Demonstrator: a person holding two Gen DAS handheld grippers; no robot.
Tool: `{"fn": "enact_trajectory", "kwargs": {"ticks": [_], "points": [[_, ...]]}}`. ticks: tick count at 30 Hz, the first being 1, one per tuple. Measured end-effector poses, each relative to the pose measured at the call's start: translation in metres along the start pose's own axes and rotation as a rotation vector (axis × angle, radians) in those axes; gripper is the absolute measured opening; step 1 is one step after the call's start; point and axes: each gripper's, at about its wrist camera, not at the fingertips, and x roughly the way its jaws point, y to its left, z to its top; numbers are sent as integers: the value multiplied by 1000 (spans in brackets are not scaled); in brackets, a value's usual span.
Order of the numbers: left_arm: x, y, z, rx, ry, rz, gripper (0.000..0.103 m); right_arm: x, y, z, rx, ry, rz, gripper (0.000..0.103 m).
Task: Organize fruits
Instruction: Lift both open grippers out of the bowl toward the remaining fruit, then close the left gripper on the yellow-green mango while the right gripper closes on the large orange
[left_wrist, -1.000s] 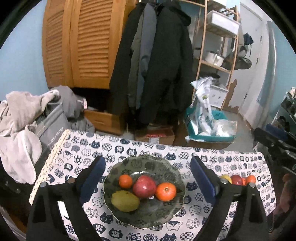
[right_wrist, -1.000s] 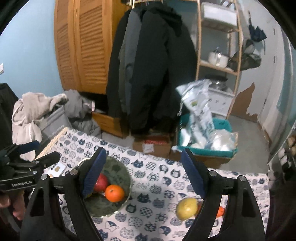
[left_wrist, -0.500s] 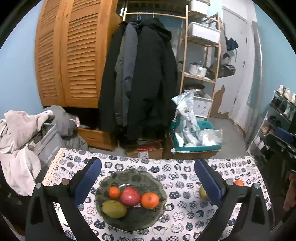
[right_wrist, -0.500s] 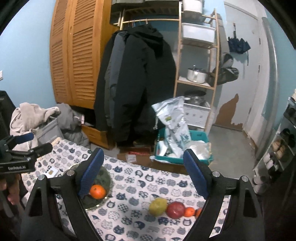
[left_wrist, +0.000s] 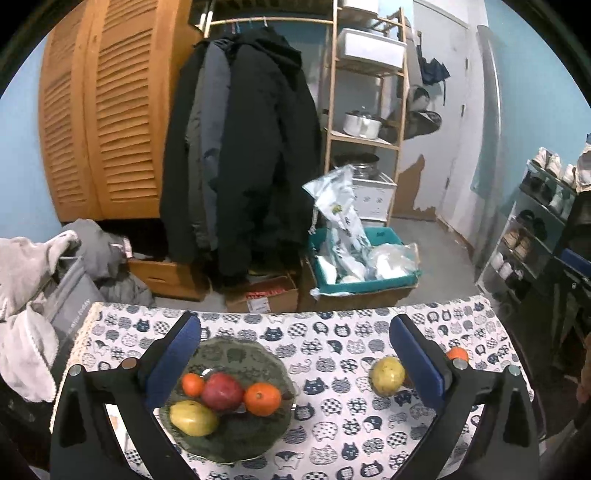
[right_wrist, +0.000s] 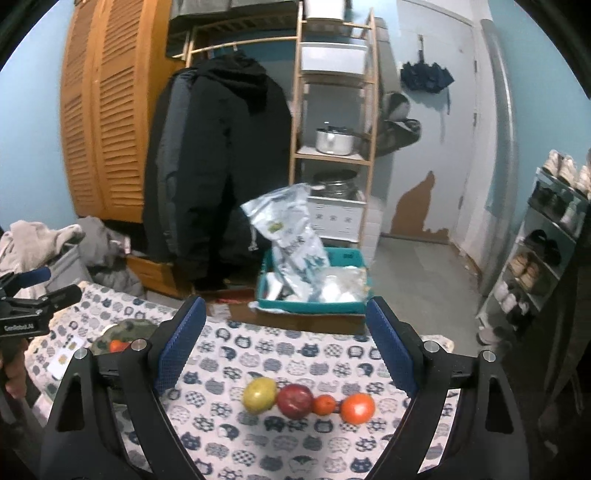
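"GenRobot.AI" reads on the left gripper (right_wrist: 33, 295) body. Both cameras now sit farther back than a second ago, showing more tabletop (left_wrist: 332, 417). Left gripper (left_wrist: 291, 354) and right gripper (right_wrist: 286, 345) gape empty. Dark green bowl (left_wrist: 240, 435) near the left edge holds two oranges, red apple, yellow mango. Near the right edge: yellow-green fruit (right_wrist: 259, 394), red apple (right_wrist: 294, 400), two oranges in a row.
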Motion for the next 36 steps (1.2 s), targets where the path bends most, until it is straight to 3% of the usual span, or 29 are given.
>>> {"fn": "enact_trajectory", "kwargs": {"ticks": [16, 36], "points": [[58, -59, -14, 74, 124, -31, 103, 17, -57, -29, 68, 105, -82, 88], [168, -106, -70, 155, 377, -43, 103, 106, -114, -106, 130, 386, -179, 87]]}}
